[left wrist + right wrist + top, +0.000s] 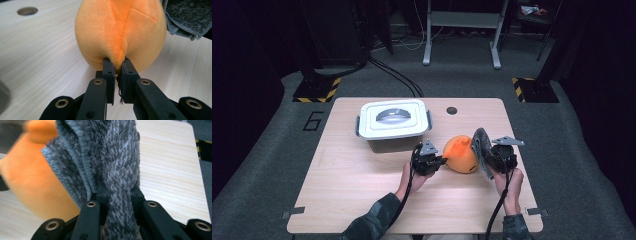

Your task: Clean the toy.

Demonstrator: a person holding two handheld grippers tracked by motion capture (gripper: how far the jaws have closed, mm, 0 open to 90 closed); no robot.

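Orange plush toy [460, 155]: rounded, soft, lay on the wooden counter [347, 175] right of centre, at about 4 o'clock from the lidded box.

Left gripper [441, 161]: at the toy's 9 o'clock side; fingers [109, 72] pressed together, pinching a fold of orange plush along a seam.

Right gripper [488, 156]: at the toy's 3 o'clock side; fingers [137, 195] clamped on a bunched grey fuzzy cloth [482, 150], which stood up against the toy, touching it.

Grey box with white lid [393, 124]: closed, handle recess on top, at 12 o'clock on the counter's left half, well apart from both grippers.

Round hole [451, 110]: in the counter near its far edge, at 12 o'clock from the toy.
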